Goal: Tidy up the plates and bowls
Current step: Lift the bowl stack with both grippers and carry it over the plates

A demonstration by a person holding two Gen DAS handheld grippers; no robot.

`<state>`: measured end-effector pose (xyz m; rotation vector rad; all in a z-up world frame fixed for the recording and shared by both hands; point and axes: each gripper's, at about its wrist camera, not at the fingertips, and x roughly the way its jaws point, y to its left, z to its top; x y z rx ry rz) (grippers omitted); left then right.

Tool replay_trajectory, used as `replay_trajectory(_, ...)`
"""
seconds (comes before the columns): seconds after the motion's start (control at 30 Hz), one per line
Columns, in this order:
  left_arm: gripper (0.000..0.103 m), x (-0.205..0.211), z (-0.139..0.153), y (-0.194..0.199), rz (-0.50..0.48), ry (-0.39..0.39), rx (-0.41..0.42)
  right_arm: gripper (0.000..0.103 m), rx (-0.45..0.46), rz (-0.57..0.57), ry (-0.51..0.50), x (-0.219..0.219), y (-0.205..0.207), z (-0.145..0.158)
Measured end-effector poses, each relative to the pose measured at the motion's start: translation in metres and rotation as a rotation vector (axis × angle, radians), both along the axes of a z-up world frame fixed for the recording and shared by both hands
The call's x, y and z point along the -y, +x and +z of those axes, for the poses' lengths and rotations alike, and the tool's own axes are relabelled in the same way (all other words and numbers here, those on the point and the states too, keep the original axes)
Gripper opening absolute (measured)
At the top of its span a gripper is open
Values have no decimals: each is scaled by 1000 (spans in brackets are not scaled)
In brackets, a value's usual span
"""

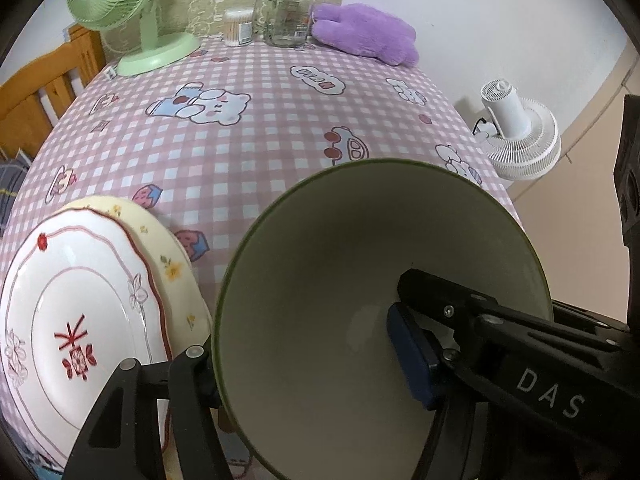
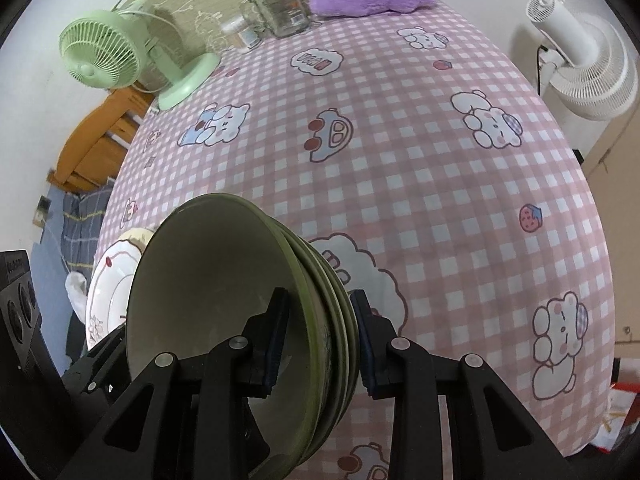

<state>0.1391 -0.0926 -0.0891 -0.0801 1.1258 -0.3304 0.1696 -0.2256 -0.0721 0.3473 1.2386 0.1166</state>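
Observation:
A stack of green bowls [image 2: 224,300] is held tilted on edge above the table. My right gripper [image 2: 320,344] is shut across the stacked rims, one finger inside the top bowl and one outside. In the left wrist view the top bowl [image 1: 360,280] fills the frame. My left gripper [image 1: 304,364] is shut on its wall, with one blue pad [image 1: 408,356] inside and the other finger behind the bowl. A white plate with red trim [image 1: 72,312] lies on a cream floral plate [image 1: 176,264] at the near left; the white plate also shows in the right wrist view [image 2: 108,280].
The table has a pink checked cloth [image 1: 260,140]. At its far edge stand a green desk fan [image 1: 132,12], a cotton swab box [image 1: 238,26], glass jars [image 1: 288,12] and a purple plush toy [image 1: 364,34]. A white floor fan [image 1: 516,132] stands right of the table.

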Motion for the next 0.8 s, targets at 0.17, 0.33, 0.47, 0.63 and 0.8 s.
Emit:
replay_trajectory(0.17,67,-1,1,-6,27,-11,-12,35,-2,14,-10,-1,-3,3)
replay_trajectory(0.33,66,-2,13,-12,31,-13,9,35,0,14,-3,1,-7,10)
replay_trajectory(0.47,66,-6,26,-16,43,-11,33,35,18,18,0,-2,-9,21)
replay_trajectory(0.63,65,-16,37,-17,62,-2,50,35,45,31,0,-11,-9,34)
replay_trajectory(0.8,65,-33,47,-19,71,2,69,35,55,39,1,-26,-8,45)
